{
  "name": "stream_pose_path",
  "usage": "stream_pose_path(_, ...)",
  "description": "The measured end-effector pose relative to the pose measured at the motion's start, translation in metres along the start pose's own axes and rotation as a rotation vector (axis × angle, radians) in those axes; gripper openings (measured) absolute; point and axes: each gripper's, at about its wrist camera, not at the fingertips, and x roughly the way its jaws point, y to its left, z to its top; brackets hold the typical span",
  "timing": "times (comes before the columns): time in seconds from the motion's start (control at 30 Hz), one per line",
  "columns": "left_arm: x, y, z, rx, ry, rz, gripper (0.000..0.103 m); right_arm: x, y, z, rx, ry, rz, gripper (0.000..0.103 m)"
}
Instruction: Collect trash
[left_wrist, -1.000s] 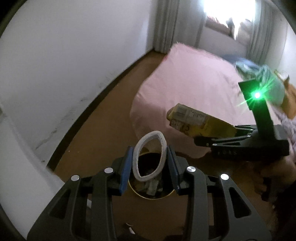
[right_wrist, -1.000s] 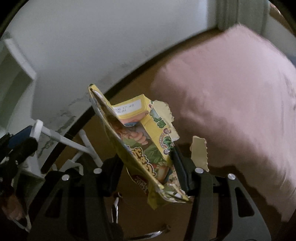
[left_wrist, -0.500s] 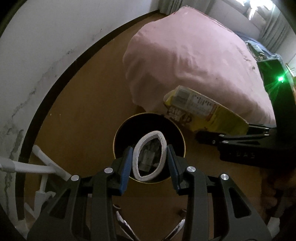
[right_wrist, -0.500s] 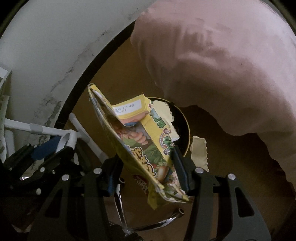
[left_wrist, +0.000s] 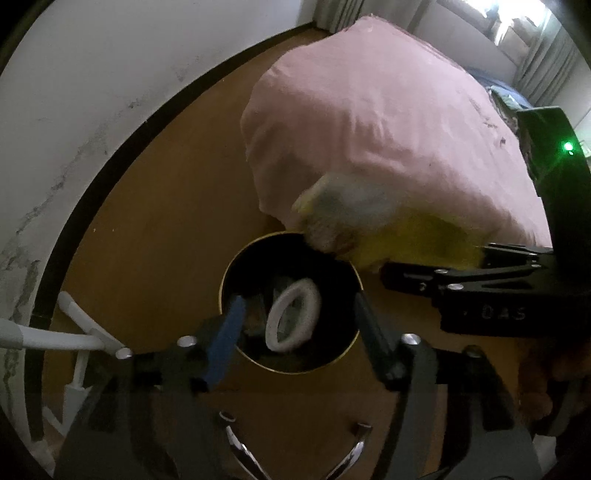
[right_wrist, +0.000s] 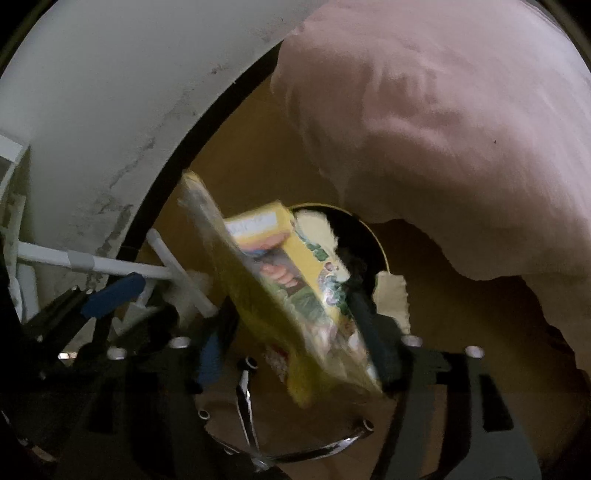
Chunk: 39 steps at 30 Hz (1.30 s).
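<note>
A black round bin with a gold rim (left_wrist: 226, 280) stands on the wooden floor beside the bed. My left gripper (left_wrist: 299, 328) hangs right over it, its jaws opening. The white ring (left_wrist: 293, 314) is loose between them, touching neither pad, over the trash in the bin. My right gripper (right_wrist: 291, 339) is also opening above the bin's rim (right_wrist: 382, 251). The yellow snack bag (right_wrist: 288, 288) is blurred and tilted between its fingers, slipping down. In the left wrist view the same bag (left_wrist: 369, 232) blurs over the bin's far edge, ahead of the right gripper (left_wrist: 406, 271).
The pink bed cover (left_wrist: 369, 129) overhangs the floor just behind the bin. A white tube rack (left_wrist: 55, 336) stands at the left by the white wall and black baseboard (left_wrist: 122, 177). A torn bag scrap (right_wrist: 391, 295) shows beside the right finger.
Both grippers came down over the bin, then both jaws widened. The white ring left the left pads and dropped lower. The yellow bag tilted and began sliding out of the right gripper.
</note>
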Motion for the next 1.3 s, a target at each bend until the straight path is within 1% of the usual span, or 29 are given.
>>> stream_pose_path(0.1,-0.007,-0.003,0.0,0.021,-0.007,0.011,0.064,-0.005,0.003,0.002,-0.004,-0.006,0.008,0.077)
stream_pose_path(0.2,-0.018,-0.011,0.0,0.048,-0.025,0.023,0.07,-0.015,0.002,0.003,-0.002,-0.02,0.005,0.078)
stream_pose_path(0.27,-0.031,-0.021,0.002,0.076,-0.036,0.019,0.076,-0.032,-0.001,0.004,-0.001,-0.05,-0.006,0.081)
stream_pose_path(0.3,-0.039,-0.026,0.002,0.085,-0.043,0.016,0.079,-0.042,-0.003,0.003,0.0,-0.068,-0.013,0.085)
stream_pose_path(0.37,-0.068,-0.038,0.004,0.101,-0.096,0.017,0.093,-0.074,-0.006,0.004,0.0,-0.132,-0.038,0.089)
stream_pose_path(0.4,-0.083,-0.043,0.005,0.106,-0.127,0.016,0.094,-0.089,-0.005,0.005,-0.006,-0.167,-0.049,0.093)
stream_pose_path(0.43,-0.103,-0.049,0.006,0.112,-0.162,0.015,0.094,-0.114,-0.002,0.006,-0.02,-0.223,-0.067,0.096)
stream_pose_path(0.5,-0.138,-0.056,0.004,0.122,-0.206,0.008,0.096,-0.144,0.008,0.008,-0.043,-0.294,-0.088,0.096)
stream_pose_path(0.53,-0.159,-0.056,0.0,0.125,-0.233,0.018,0.096,-0.163,0.018,0.008,-0.05,-0.346,-0.094,0.096)
stream_pose_path(0.57,-0.181,-0.054,-0.007,0.12,-0.258,0.037,0.096,-0.178,0.03,0.009,-0.053,-0.392,-0.085,0.096)
stream_pose_path(0.6,-0.192,-0.051,-0.012,0.115,-0.268,0.05,0.096,-0.187,0.043,0.01,-0.064,-0.418,-0.065,0.096)
stream_pose_path(0.67,-0.229,-0.035,-0.031,0.078,-0.307,0.1,0.096,-0.2,0.086,0.008,-0.13,-0.438,-0.004,0.096)
stream_pose_path(0.7,-0.251,-0.019,-0.047,0.045,-0.329,0.143,0.096,-0.202,0.108,0.006,-0.174,-0.441,0.021,0.096)
stream_pose_path(0.73,-0.264,-0.009,-0.056,0.019,-0.342,0.177,0.096,-0.202,0.138,0.002,-0.237,-0.438,0.049,0.096)
stream_pose_path(0.77,-0.281,0.007,-0.072,-0.016,-0.36,0.224,0.096,-0.201,0.168,-0.003,-0.303,-0.43,0.075,0.096)
stream_pose_path(0.8,-0.301,0.03,-0.094,-0.059,-0.376,0.296,0.096,-0.199,0.194,-0.008,-0.361,-0.422,0.101,0.096)
stream_pose_path(0.83,-0.315,0.048,-0.113,-0.098,-0.38,0.368,0.096,-0.197,0.225,-0.017,-0.428,-0.416,0.138,0.096)
stream_pose_path(0.87,-0.326,0.063,-0.129,-0.129,-0.378,0.42,0.096,-0.193,0.255,-0.025,-0.488,-0.41,0.17,0.096)
stream_pose_path(0.9,-0.345,0.087,-0.155,-0.191,-0.373,0.497,0.096,-0.189,0.278,-0.033,-0.536,-0.404,0.192,0.096)
stream_pose_path(0.93,-0.36,0.105,-0.177,-0.247,-0.369,0.539,0.096,-0.185,0.306,-0.044,-0.591,-0.395,0.219,0.096)
stream_pose_path(0.97,-0.372,0.119,-0.193,-0.291,-0.367,0.565,0.096,-0.181,0.332,-0.055,-0.639,-0.388,0.244,0.096)
stream_pose_path(1.03,-0.405,0.154,-0.241,-0.429,-0.362,0.656,0.096,-0.176,0.374,-0.076,-0.718,-0.373,0.287,0.096)
stream_pose_path(1.1,-0.427,0.172,-0.274,-0.516,-0.377,0.711,0.096,-0.172,0.409,-0.096,-0.792,-0.367,0.322,0.096)
stream_pose_path(1.13,-0.445,0.183,-0.298,-0.577,-0.39,0.75,0.096,-0.171,0.428,-0.109,-0.832,-0.366,0.334,0.096)
stream_pose_path(1.2,-0.466,0.192,-0.329,-0.651,-0.409,0.805,0.096,-0.173,0.448,-0.127,-0.876,-0.366,0.356,0.096)
stream_pose_path(1.3,-0.485,0.198,-0.36,-0.728,-0.43,0.842,0.096,-0.179,0.476,-0.149,-0.933,-0.378,0.377,0.096)
